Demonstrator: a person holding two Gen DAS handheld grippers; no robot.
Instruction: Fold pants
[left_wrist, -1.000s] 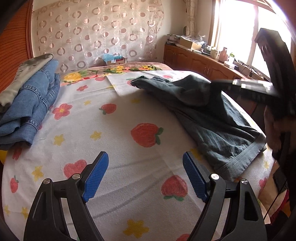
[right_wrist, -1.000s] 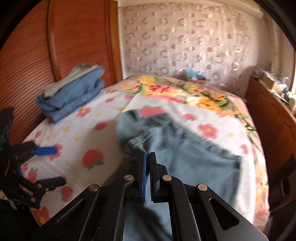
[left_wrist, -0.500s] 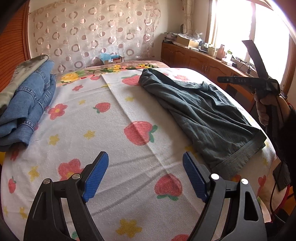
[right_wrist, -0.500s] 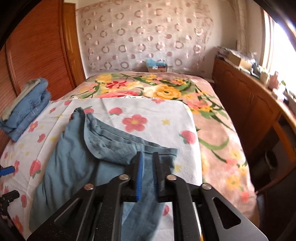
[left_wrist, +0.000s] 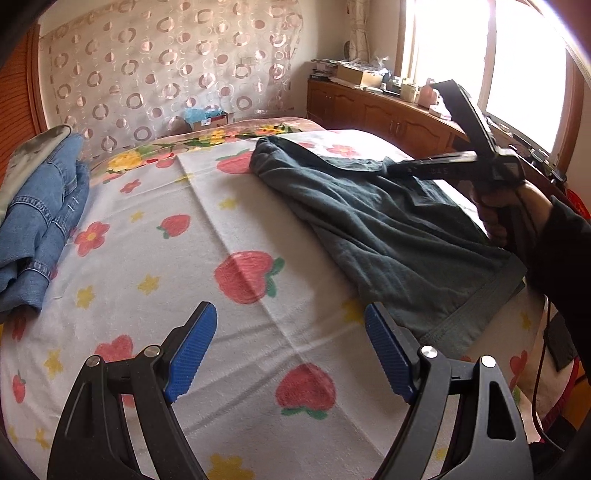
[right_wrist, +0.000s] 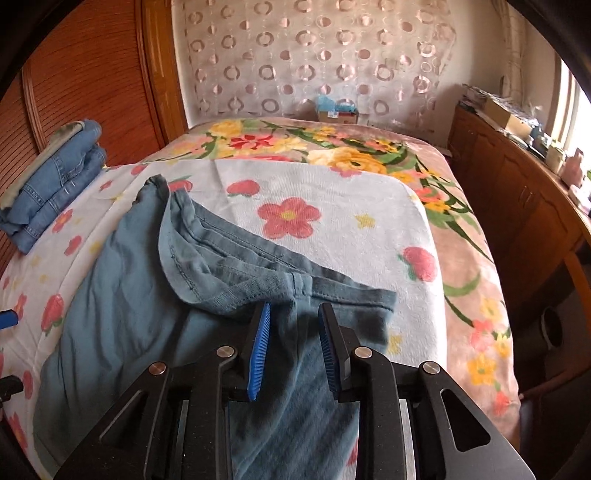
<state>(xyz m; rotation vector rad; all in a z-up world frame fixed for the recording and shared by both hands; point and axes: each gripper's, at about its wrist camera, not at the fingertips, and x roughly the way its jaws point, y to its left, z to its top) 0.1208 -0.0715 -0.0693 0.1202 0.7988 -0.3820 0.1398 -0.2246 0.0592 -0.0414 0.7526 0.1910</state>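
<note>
- Two claws in play: the left claw (left_wrist: 290, 354) hangs with its blue pads wide apart over bare strawberry blanket (left_wrist: 236, 236) near the bed's near edge, nothing between them.
- Just beyond it, the dark teal pants (left_wrist: 391, 236) lie along the right side of the bed, hem end toward the near right corner, waistband end toward the far side.
- Over to the right claw (right_wrist: 293, 347): its jaws are opening, blue pads parted with pants fabric lying under and between them, not pinched as far as the wrist view shows.
- Progress, as I read it: the pants look doubled lengthwise, one leg on the other, and the waistband (right_wrist: 236, 251) lies flipped over along the far right part of the garment. That looks like one fold laid down and being let go.
- Left to do, I'd judge: at least one more fold end to end, then perhaps a trip to the stack of folded jeans (left_wrist: 40, 221) at the bed's far left edge.
- Hard to make out: the near end of the pants is covered by the right claw's own body in its view, and from the left wrist the hand (left_wrist: 506, 210) and its tool block the garment's right edge.
- Whether the layers underneath line up neatly, I cannot tell.
</note>
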